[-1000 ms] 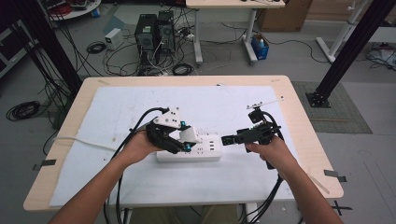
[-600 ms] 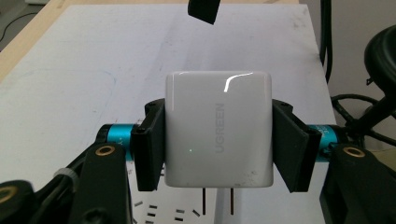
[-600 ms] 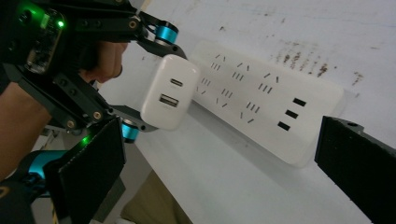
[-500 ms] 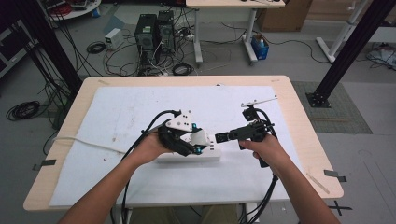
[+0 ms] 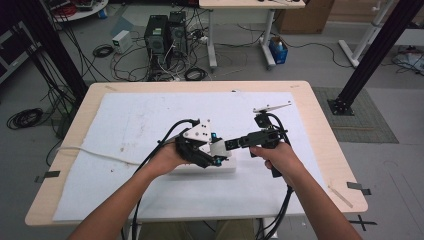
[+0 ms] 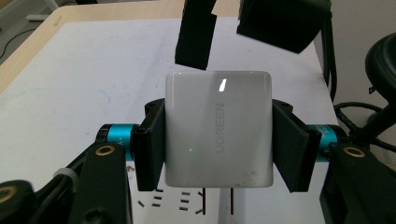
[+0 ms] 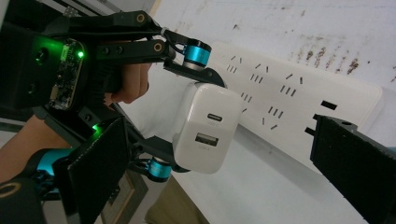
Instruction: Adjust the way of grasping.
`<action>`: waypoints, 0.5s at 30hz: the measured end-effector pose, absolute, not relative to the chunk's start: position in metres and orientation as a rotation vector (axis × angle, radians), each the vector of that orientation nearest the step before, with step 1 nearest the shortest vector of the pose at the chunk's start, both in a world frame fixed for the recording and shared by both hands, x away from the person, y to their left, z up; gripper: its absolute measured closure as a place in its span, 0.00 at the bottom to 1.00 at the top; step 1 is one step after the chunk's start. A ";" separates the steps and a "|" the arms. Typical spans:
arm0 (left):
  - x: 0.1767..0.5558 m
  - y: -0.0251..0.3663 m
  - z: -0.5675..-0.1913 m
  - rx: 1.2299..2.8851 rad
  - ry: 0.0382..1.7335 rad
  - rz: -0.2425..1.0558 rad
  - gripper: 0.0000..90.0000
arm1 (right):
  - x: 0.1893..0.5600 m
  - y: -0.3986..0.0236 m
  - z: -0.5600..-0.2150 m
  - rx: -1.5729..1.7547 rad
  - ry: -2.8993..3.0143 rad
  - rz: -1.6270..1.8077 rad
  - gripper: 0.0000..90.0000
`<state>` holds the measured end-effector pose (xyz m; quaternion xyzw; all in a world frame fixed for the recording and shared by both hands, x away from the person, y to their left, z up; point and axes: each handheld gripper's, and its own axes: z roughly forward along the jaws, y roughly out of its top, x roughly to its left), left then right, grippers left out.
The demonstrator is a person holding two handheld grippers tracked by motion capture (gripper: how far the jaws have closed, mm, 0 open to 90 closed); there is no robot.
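White sheet covers a wooden table (image 5: 320,107). Left hand-held gripper (image 6: 219,135) clamps a glossy white boxy charger (image 6: 218,128) above a flat white power strip (image 7: 299,100); right hand-held gripper (image 7: 224,172) gapes wide beside it.

We see a glossy white charger (image 6: 218,134) with grey lettering, pressed between matte black fingers (image 6: 149,147) whose joints carry bright teal collars (image 6: 116,135) and brass-coloured screws. A white power strip (image 7: 299,105) bears rows of dark slots. We note green lights (image 7: 80,54) glowing on the left gripper (image 7: 180,112). A white sheet (image 5: 135,120), speckled with brownish marks, covers the pale wood bench (image 5: 320,107).
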<state>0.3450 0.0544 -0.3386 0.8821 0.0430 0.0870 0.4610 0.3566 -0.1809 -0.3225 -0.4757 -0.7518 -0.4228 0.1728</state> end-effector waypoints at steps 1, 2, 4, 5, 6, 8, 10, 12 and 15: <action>0.345 0.053 -0.339 2.165 0.107 0.213 0.47 | 0.358 -0.179 -0.323 -1.361 -2.127 -1.177 0.05; 0.345 0.053 -0.339 2.174 0.101 0.213 0.47 | 0.358 -0.177 -0.324 -1.359 -2.129 -1.171 0.05; 0.345 0.052 -0.340 2.169 0.099 0.215 0.47 | 0.359 -0.175 -0.323 -1.364 -2.127 -1.148 0.05; 0.345 0.051 -0.340 2.167 0.098 0.216 0.47 | 0.360 -0.174 -0.324 -1.365 -2.123 -1.143 0.05; 0.345 0.051 -0.340 2.166 0.098 0.215 0.47 | 0.360 -0.173 -0.324 -1.367 -2.126 -1.134 0.05; 0.345 0.050 -0.340 2.168 0.092 0.218 0.47 | 0.361 -0.172 -0.325 -1.370 -2.123 -1.132 0.06; 0.345 0.050 -0.340 2.167 0.092 0.219 0.47 | 0.362 -0.171 -0.325 -1.373 -2.108 -1.121 0.09; 0.345 0.050 -0.340 2.163 0.093 0.222 0.47 | 0.363 -0.172 -0.326 -1.372 -2.092 -1.124 0.20; 0.345 0.049 -0.340 2.157 0.089 0.226 0.47 | 0.363 -0.172 -0.327 -1.375 -2.069 -1.125 0.21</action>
